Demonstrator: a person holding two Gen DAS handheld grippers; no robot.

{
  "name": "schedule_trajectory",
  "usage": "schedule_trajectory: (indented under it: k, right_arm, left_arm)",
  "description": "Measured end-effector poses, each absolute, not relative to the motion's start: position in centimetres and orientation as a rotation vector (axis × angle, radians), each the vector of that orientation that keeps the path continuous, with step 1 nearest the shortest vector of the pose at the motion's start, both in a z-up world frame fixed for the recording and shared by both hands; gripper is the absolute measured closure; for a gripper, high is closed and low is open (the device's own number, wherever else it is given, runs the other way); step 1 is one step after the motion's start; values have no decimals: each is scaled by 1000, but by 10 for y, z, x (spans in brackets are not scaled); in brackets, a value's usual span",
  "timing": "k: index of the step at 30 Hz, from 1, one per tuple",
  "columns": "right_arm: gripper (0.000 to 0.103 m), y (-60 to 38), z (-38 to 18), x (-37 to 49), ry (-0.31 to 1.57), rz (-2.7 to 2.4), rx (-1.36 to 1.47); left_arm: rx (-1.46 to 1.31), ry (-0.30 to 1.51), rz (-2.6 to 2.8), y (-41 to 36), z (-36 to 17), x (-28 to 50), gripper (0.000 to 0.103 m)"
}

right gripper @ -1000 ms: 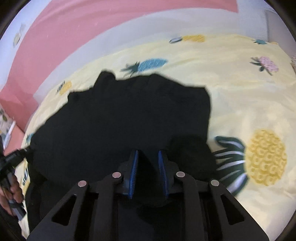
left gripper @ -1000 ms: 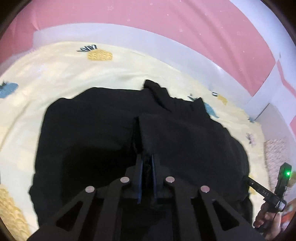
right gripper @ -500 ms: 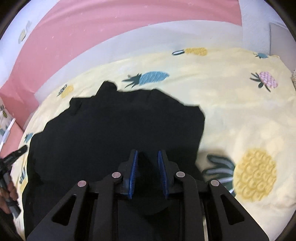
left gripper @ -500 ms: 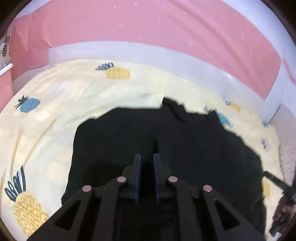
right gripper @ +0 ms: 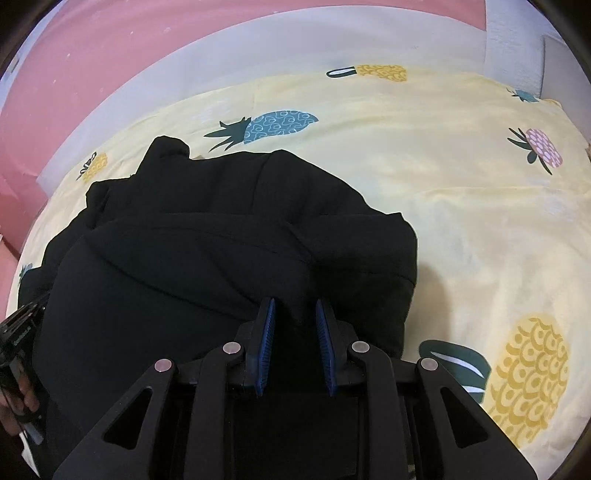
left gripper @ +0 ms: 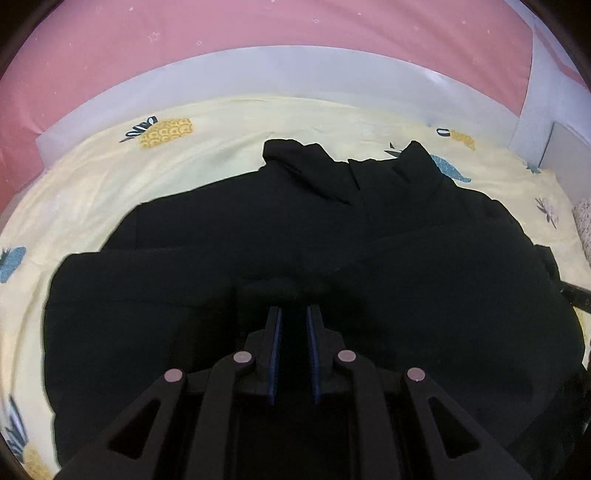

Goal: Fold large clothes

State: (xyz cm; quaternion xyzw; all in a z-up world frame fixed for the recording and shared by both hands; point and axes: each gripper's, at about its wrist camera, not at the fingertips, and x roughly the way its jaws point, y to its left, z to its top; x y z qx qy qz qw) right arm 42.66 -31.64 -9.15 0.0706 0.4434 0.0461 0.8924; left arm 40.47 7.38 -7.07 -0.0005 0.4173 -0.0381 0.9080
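I am looking down both wrist cameras at a black garment (left gripper: 314, 266) that is lying across the middle and lower part of each frame on a yellow pineapple-print bedsheet (right gripper: 480, 206). Half a second ago the cloth was spreading flatter; now a folded layer is lying over the near half, its edge crossing the centre of the left view and the centre-left of the right view (right gripper: 221, 258). Both cameras are sitting lower and closer to the fabric than before, and the sheet's pineapples have shifted upward in the frames.

My left gripper (left gripper: 294, 317) is keeping its blue-padded jaws at a narrow gap at the lower centre, and black cloth is filling that gap, but I cannot tell whether it is being pinched. My right gripper (right gripper: 295, 314) is showing a slightly wider gap, unchanged from before, over the garment's near right edge; whether it is gripping, I cannot tell. A pink wall (left gripper: 258, 33) is running along the top.
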Motion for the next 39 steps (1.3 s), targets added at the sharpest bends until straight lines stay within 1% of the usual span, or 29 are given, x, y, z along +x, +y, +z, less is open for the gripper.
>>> schedule_trajectory:
  k: [5,7,9,11,13,19,20,21,22,23,24,26,27,28,30,39]
  right_arm:
    - [79,-318,-66,385,851,146,156]
    - [79,-317,-64,366,844,179,155]
    - [79,-308,-72,353,866,202,116]
    - [79,-299,-91,355,928,212,84]
    - [79,-294,-104,359,960,204,50]
    - [79,-296,-83,347,964,197,70]
    - [77,-298,-77,341,952,196,75]
    - [68,-299,-70,333,935,193,76]
    - [63,-300,-64,327,928,196,78]
    - [55,-300,-55,317,912,203,86]
    - [53,-300,-45,307,897,211,91]
    - [53,-299,-33,287,874,216,86]
    - [53,-298,-27,274,865,219,84]
    - [53,-298,-23,266,863,224,83]
    - [53,-298,-15,245,855,238,82]
    - [53,-298,4,160,831,277,100]
  left_arm:
    - [-35,800,-96,83,-43,366,88]
    - [-47,795,-118,84,-40,347,88]
    - [-18,828,-119,80,-53,339,88]
    - [13,860,-100,77,-69,341,88]
    - [15,875,-83,75,-71,345,88]
    - [34,890,-87,70,-47,327,88]
    - [38,890,-92,69,-42,318,88]
    - [40,891,-94,68,-38,311,88]
    - [38,892,-97,67,-34,302,88]
    - [30,891,-103,66,-29,291,88]
    - [17,884,-112,66,-24,279,88]
    - [2,875,-120,64,-14,255,87]
    - [-2,871,-124,64,-10,246,83]
    - [-7,868,-125,63,-5,235,78]
    - [-17,867,-131,63,1,215,75]
    - [-30,854,-146,61,24,131,74]
